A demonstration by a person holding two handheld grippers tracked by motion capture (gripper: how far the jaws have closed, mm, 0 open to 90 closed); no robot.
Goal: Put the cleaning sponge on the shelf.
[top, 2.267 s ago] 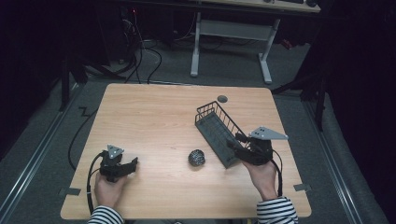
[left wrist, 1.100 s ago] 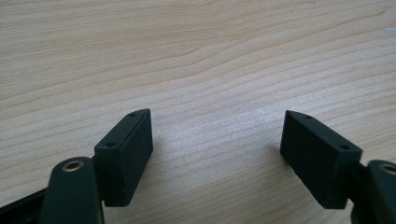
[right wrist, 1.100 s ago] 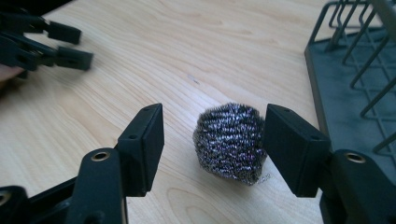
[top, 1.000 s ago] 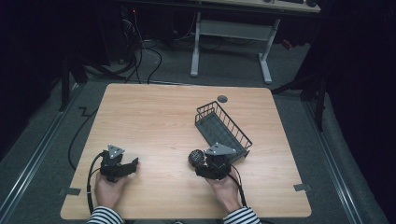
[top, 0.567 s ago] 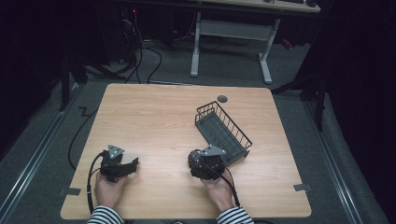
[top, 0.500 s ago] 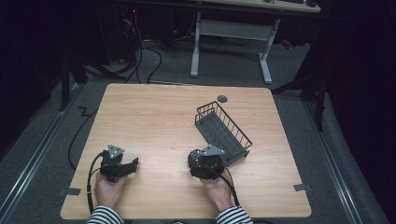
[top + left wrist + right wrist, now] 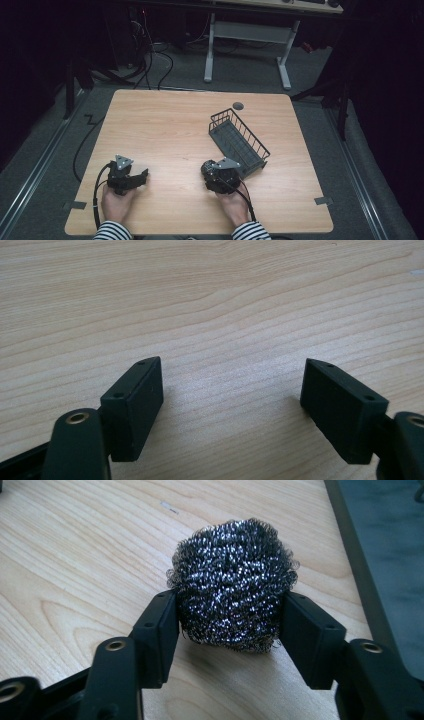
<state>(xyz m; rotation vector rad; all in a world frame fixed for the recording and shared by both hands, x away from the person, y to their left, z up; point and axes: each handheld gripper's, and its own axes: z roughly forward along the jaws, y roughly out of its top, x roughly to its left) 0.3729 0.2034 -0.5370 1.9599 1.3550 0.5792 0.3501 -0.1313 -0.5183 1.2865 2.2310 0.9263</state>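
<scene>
A steel wool ball (image 7: pixel 232 580) rests on the wooden table (image 7: pixel 165 125), just left of a black wire basket (image 7: pixel 239 145). My right gripper (image 7: pixel 230 625) is down at the ball, one black pad pressed against each of its sides. Its jaws have just been closing, with the ball between them. From above, the ball (image 7: pixel 206 167) peeks out at the front of the right gripper (image 7: pixel 212 172). My left gripper (image 7: pixel 140 176) lies near the table's front left corner. Its jaws (image 7: pixel 232 390) stand wide open over bare wood, holding nothing.
The basket's dark floor and frame (image 7: pixel 390 555) run along the right edge of the right gripper view. A round cable port (image 7: pixel 238 105) sits near the table's far edge. A white-legged desk (image 7: pixel 245 35) stands beyond the table.
My right hand came from the basket's near end leftward to the ball, sank onto it, and its jaws drew in around the ball. The left hand kept still.
</scene>
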